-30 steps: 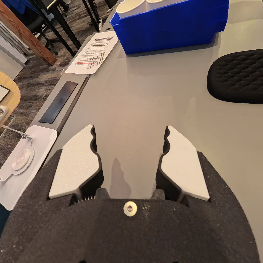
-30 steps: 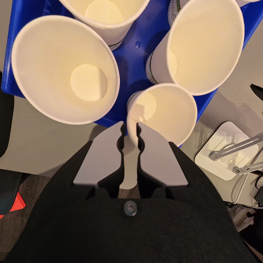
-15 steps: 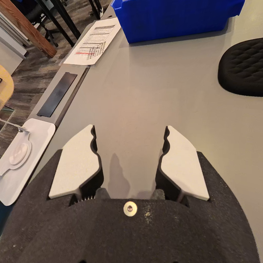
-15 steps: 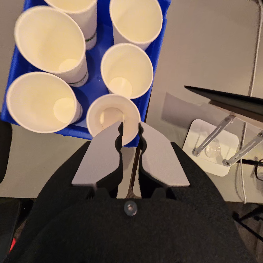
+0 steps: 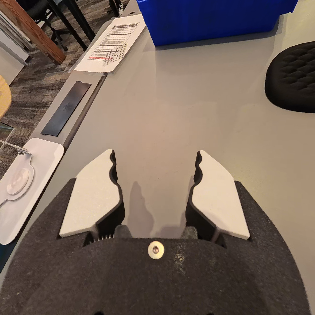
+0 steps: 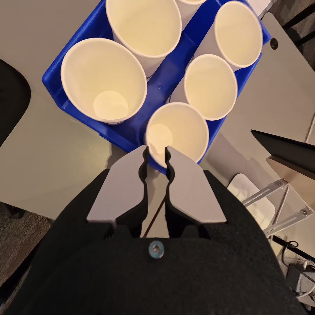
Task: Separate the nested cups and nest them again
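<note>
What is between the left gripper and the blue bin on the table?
Only bare grey table between the open left gripper and the blue bin, in the left wrist view.

We see a grey tabletop [image 5: 170,105] with a printed sheet in a clear sleeve [image 5: 109,46] lying at its far left edge and a flat black strip [image 5: 66,109] set just nearer along the same edge. A white suction-cup base [image 5: 25,173] sits at the near left corner, and another white base with metal arms [image 6: 252,201] stands on the table in the right wrist view. A black textured pad [image 5: 294,76] rests at right. Beyond the table edge we see patterned carpet [image 5: 34,81] and a wooden beam [image 5: 32,30].
</note>
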### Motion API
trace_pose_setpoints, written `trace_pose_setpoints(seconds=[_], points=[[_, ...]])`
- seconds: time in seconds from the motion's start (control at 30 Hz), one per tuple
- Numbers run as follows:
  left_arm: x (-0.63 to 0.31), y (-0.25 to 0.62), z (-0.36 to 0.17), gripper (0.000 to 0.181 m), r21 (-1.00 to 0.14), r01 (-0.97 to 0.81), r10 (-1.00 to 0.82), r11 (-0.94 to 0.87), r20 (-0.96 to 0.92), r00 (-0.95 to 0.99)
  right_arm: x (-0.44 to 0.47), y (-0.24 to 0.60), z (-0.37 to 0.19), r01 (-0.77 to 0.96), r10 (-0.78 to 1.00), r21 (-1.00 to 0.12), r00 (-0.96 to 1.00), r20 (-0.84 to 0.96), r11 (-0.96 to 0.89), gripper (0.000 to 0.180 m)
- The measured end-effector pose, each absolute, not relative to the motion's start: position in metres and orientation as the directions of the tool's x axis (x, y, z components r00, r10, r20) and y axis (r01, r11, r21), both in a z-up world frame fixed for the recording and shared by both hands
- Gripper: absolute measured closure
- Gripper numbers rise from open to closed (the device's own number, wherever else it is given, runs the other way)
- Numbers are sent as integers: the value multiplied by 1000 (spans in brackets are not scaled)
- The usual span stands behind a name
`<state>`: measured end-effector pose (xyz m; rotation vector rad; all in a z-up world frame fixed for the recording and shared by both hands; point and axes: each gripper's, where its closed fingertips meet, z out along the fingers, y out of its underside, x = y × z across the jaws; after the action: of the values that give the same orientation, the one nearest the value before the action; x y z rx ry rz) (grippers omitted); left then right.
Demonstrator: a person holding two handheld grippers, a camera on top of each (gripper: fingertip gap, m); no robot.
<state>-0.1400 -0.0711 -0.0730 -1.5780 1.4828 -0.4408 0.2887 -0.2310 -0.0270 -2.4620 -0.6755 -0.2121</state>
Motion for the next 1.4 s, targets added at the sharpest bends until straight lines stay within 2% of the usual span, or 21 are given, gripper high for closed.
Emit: trace_pose_setpoints(seconds=[0.13,0.2,0.3,0.47,0.63,0.8,0.9,1.13,1.27,1.4], points=[[-140,-72,-73,92,-785,-606,-925,124,-314,217,293,-212,-12,510,397,-529,860,320,-678,163],[-140,-72,-75,92,-780,-613,-923,127,-319,214,306,-200,-9,501,361,-488,862,357,-715,164],[-140,-72,-77,92,-773,-621,-922,131,-326,210,319,-181,-8,402,293,-469,911,289,-786,164],[-140,-72,-84,92,-760,-637,-922,129,-329,206,355,-157,-17,278,163,-392,939,302,-877,166],[-141,-69,-89,92,-750,-650,-921,124,-330,205,366,-145,-40,121,58,-388,984,170,-914,167],[-143,-66,-88,93,-754,-646,-921,119,-327,212,362,-138,-52,84,47,-405,994,101,-911,166],[-143,-66,-87,93,-755,-645,-921,119,-327,213,365,-135,-50,81,36,-408,992,117,-909,168],[-143,-67,-85,92,-752,-647,-918,128,-337,210,372,-141,-61,59,15,-320,990,137,-946,168],[-144,-66,-85,92,-752,-646,-917,129,-339,212,365,-130,-58,38,4,-388,996,89,-921,175],[-144,-66,-86,92,-749,-650,-917,128,-340,210,368,-124,-58,10,-27,-401,996,87,-916,176]])
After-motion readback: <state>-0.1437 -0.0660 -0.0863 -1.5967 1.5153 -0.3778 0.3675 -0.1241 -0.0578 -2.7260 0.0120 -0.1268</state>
